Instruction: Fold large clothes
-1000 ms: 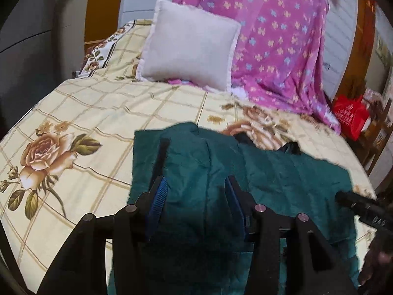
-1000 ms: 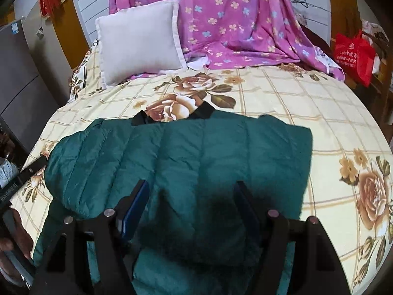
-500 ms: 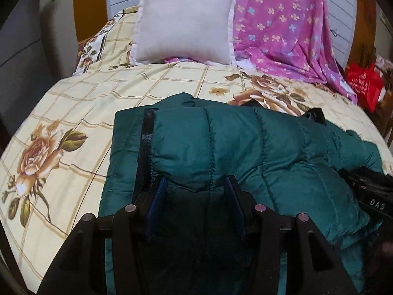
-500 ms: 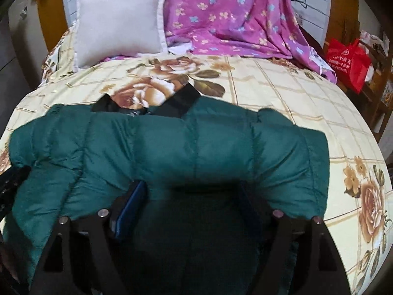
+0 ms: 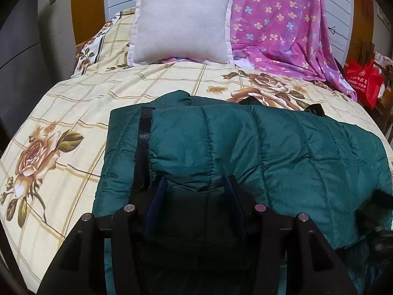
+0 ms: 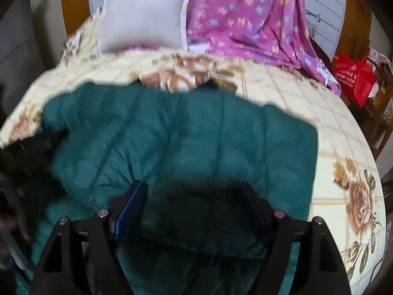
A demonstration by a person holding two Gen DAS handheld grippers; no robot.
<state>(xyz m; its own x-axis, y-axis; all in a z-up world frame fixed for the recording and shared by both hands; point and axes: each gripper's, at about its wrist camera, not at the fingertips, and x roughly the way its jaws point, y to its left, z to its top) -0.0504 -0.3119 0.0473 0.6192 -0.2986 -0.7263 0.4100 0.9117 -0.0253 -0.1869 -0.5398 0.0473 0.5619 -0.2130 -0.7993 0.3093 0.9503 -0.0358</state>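
A dark green quilted jacket point(image 5: 270, 147) lies across the flowered bedspread point(image 5: 61, 123), its near part doubled over onto the rest. My left gripper point(image 5: 195, 179) is shut on the thick folded edge near the jacket's left end, beside a black strip point(image 5: 143, 132). In the right wrist view, which is blurred, the same jacket point(image 6: 184, 135) fills the middle. There my right gripper point(image 6: 191, 184) holds the fold's right part, jaws standing wide with the padded bulk filling the gap between them. The black collar point(image 6: 208, 84) shows at the far edge.
A pale grey pillow point(image 5: 181, 22) leans at the head of the bed beside a pink flowered cloth point(image 5: 282, 24). A red bag point(image 5: 363, 81) stands off the bed's right side. Bare bedspread shows left of the jacket and right of it point(image 6: 343, 147).
Both grippers have carried the jacket's near edge forward and down, so a puffy doubled layer now lies over the far part. The right view has sunk closer and blurred.
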